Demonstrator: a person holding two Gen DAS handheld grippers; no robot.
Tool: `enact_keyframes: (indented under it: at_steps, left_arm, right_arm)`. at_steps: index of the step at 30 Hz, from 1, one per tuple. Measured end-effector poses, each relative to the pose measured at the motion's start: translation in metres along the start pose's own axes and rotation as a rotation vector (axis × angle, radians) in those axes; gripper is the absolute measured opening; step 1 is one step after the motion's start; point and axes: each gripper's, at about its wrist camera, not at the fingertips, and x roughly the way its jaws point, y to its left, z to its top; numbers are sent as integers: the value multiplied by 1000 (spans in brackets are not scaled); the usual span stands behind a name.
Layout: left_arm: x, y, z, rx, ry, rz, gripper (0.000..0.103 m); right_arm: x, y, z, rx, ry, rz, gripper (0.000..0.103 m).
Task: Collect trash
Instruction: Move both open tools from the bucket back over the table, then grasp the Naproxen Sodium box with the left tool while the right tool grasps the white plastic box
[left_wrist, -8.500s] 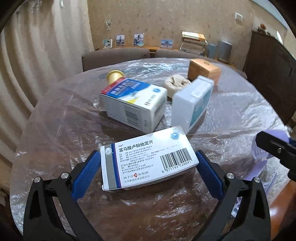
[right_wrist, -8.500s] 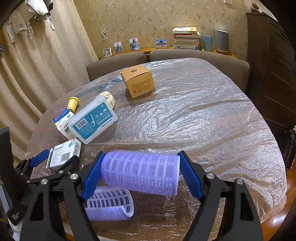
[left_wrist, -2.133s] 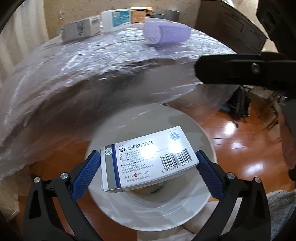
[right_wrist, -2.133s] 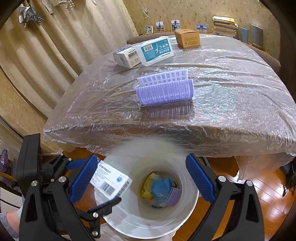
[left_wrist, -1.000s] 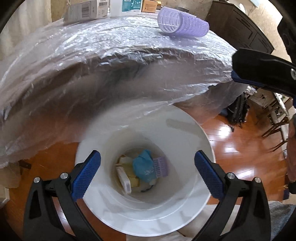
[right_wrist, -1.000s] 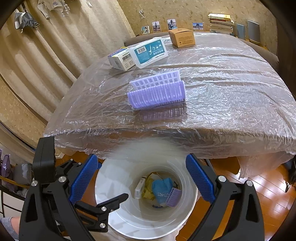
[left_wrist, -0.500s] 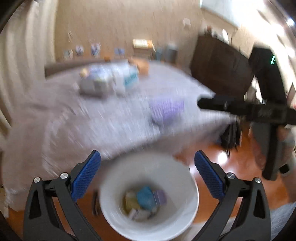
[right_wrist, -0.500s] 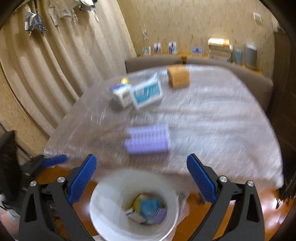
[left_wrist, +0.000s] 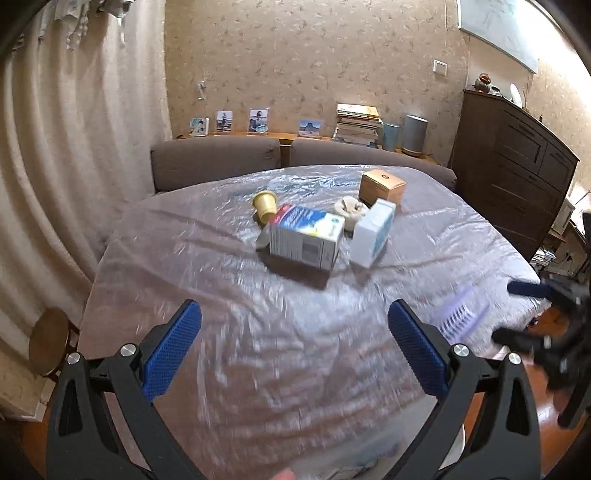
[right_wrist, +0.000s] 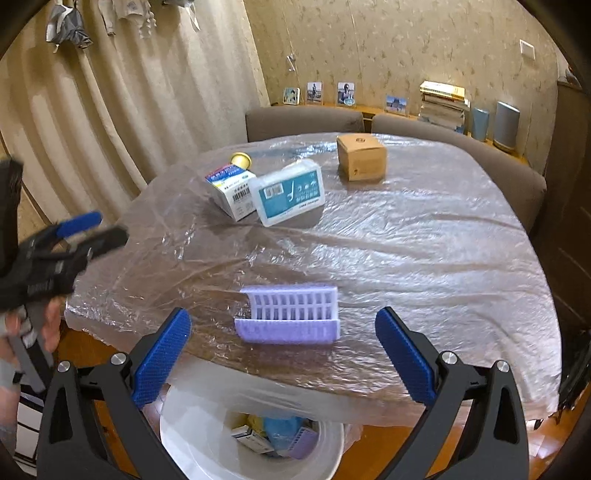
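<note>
- The right gripper (right_wrist: 282, 360) stands wide with nothing between its blue pads; it points down and forward over the near table edge.
- The purple tray (right_wrist: 288, 317) lies on the plastic-covered table (right_wrist: 424, 240) straight ahead of the right gripper, close to the near edge and centred between the two pads.
- Its long axis runs left to right, so it lies across the gap between the pads. The tray looks shorter than the gap, so the pads could, by this reading, close on its two short ends without a roll of the wrist.
- The bin (right_wrist: 192, 439) sits on the floor just under the near edge, below the right gripper, with a small box, a blue scrap and a purple piece already in it. The tray is thus near the bin.
- The left gripper (left_wrist: 291, 354) is also wide and empty, aimed over the left half of the table.
- From the left gripper the tray (left_wrist: 461, 317) is far off to the right, blurred, near the right gripper (left_wrist: 532, 314). The right hand is clearly the nearer one for it.
- Ahead of the left gripper, farther in, stand a striped box (left_wrist: 304, 236) and a white box (left_wrist: 371, 234), with a yellow cap (left_wrist: 265, 205), a crumpled wad (left_wrist: 351, 208) and a brown box (left_wrist: 382, 186) behind. These seem the left hand's likelier picks.
</note>
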Motion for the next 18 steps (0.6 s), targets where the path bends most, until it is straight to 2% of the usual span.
enact_keyframes:
  at_steps: [4,6,10,18]
  left_arm:
    - [22,0,22,56,13,-29,101]
    - [40,-2,32,102,34,-61,101]
    - [67,-6,44,177,70,-104,101]
    - [111,0,53,212,131,-209,101]
  right_arm:
    - [7,1,11,-6,-11,-10,99]
    - [13,0,27,-38,-27,-28,99]
    - [34,-1,54,-112,-4,-43,99]
    - [77,-8,89,-190,52,3,99]
